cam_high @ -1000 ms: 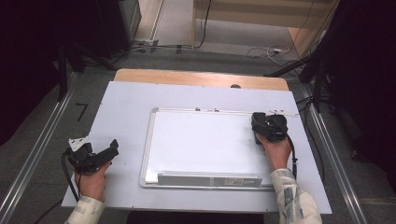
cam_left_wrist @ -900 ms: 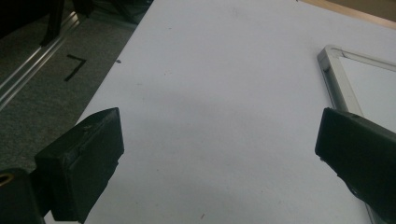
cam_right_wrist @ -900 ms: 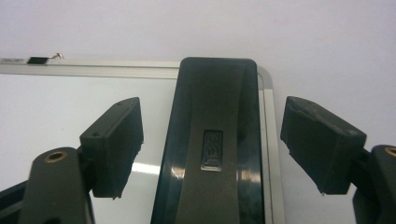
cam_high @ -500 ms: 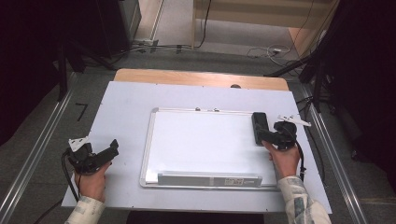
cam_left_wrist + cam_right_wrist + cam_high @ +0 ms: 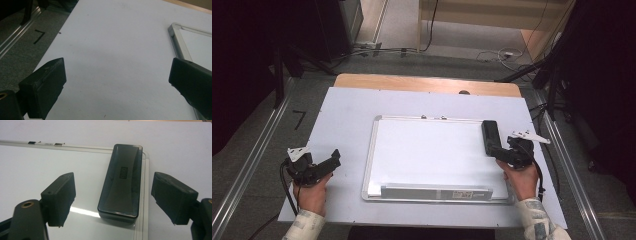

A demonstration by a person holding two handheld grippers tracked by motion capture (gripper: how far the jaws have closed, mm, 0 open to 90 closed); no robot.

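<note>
Right gripper (image 5: pixel 112 197) holding its jaws wide apart, having just been opening, pads pressing on nothing. Black eraser (image 5: pixel 121 181) lying flat just ahead of them, in line with the gap, touching neither pad (long side pointing away). Resting on the whiteboard (image 5: pixel 37 165), along its edge. Left gripper (image 5: pixel 319 167) sitting well off to the side over the white table (image 5: pixel 112 37), jaws spread, gripping nothing.

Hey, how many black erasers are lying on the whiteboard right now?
1. The black rectangular plastic eraser lies flat at the right edge of the white metal-framed whiteboard, near its upper right corner, just ahead of the open right gripper. Nothing suggests another is hidden.
</note>
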